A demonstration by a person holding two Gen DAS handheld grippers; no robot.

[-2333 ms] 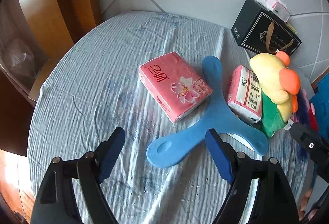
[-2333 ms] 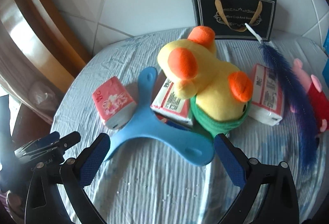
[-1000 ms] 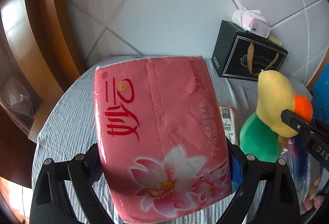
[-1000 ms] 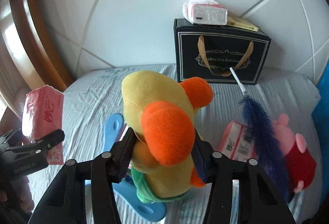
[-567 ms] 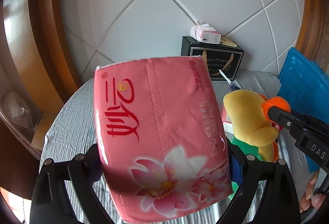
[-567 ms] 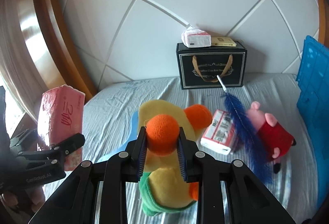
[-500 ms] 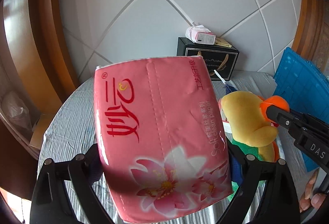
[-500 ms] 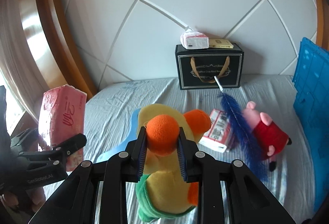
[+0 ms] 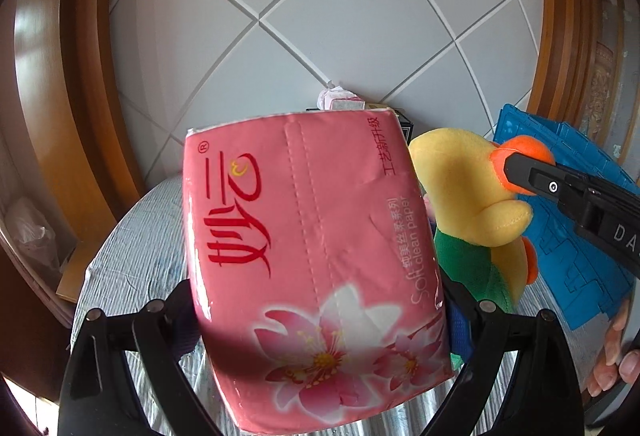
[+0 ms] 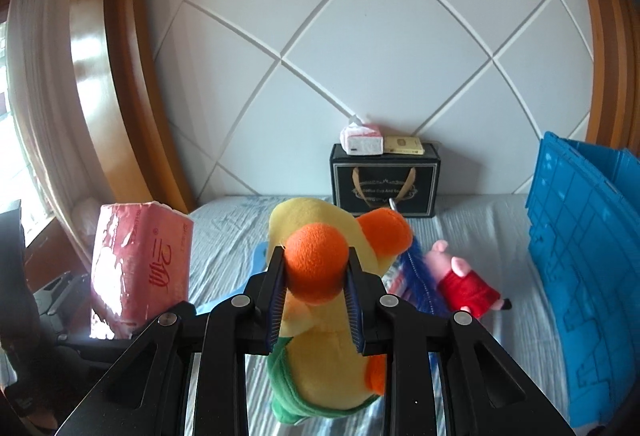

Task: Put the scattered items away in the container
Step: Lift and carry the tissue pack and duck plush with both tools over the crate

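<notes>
- Both pickups are done: the left gripper (image 9: 320, 320) is clamped on the pink tissue pack (image 9: 316, 268), and the right gripper (image 10: 316, 300) is pinched tight on the plush duck (image 10: 320, 316).
- Both items are now lifted clear of the bed (image 10: 224, 236), up from a second ago.
- The blue crate (image 10: 588, 276) sits just to the right, so dropping them in looks next.

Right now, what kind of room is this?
Probably a bedroom: a bed with a wrinkled sheet, a padded quilted headboard behind it, and soft toys like the pig.
</notes>
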